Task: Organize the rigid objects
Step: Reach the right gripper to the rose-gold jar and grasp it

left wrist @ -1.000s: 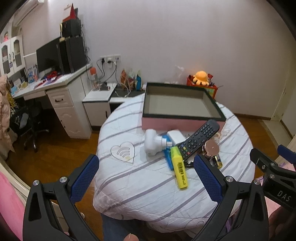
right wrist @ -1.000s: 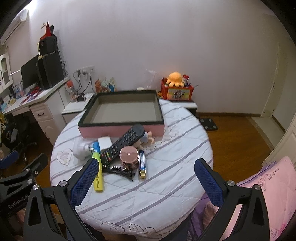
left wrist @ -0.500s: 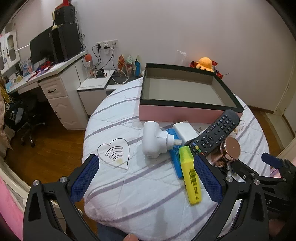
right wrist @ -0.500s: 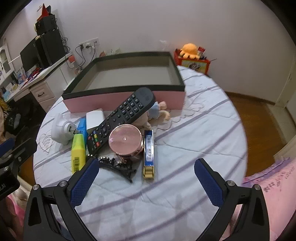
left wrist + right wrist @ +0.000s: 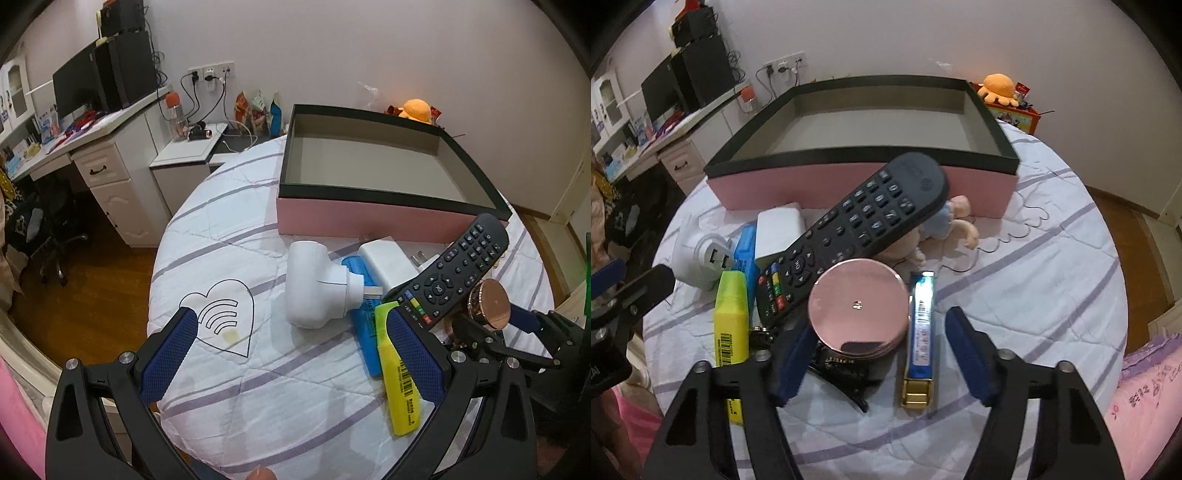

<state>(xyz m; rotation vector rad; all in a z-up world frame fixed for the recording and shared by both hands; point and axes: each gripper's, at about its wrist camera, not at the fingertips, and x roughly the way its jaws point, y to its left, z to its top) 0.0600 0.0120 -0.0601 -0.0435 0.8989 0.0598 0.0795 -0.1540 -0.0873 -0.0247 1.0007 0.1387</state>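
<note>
Round counter [image 5: 229, 398]: quilted white cloth cover, matt, with stitched purple stripes.
Shallow pink box [image 5: 849, 184]: matt card, black rim.
Black remote control [image 5: 864, 225]: matt plastic, rubbery keys.
Round rose-gold tin [image 5: 858, 302]: glossy, mirror-smooth metal lid.
White plug adapter [image 5: 314, 284]: smooth satin plastic.
Yellow highlighter [image 5: 399, 380]: glossy plastic, paper barcode label.
Floor [image 5: 85, 295]: polished wood.

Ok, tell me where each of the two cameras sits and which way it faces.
Left wrist: on the left gripper, looking down and forward over the table at the white plug adapter and pink box; its open blue fingers frame the view, with the right gripper at the right edge.
Right wrist: on the right gripper, aimed down at the rose-gold round lid and black remote; its jaws have just been closing, nothing gripped.
Shared: box, remote, lid, yellow highlighter.
</note>
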